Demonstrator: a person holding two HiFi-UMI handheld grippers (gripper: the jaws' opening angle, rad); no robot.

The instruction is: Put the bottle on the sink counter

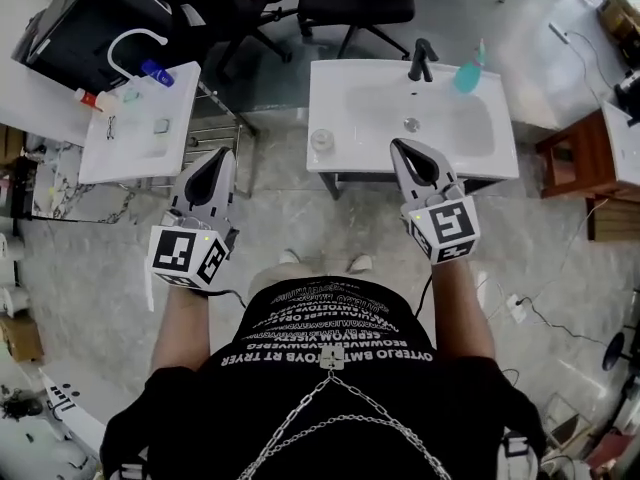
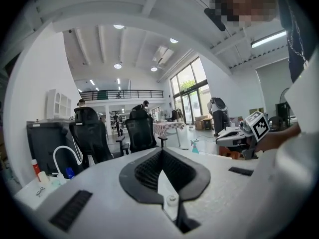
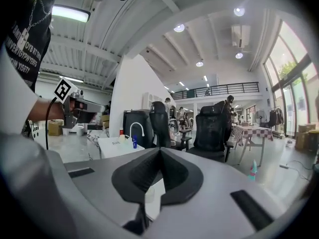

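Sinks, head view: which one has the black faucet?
The right-hand sink: its black faucet stands at the back rim with a teal spray bottle beside it. The left-hand sink has a white arched faucet instead.

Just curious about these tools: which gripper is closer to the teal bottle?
Right. The right gripper sits before the sink, below-left of the teal bottle; the left gripper is much farther left, past the sink's edge.
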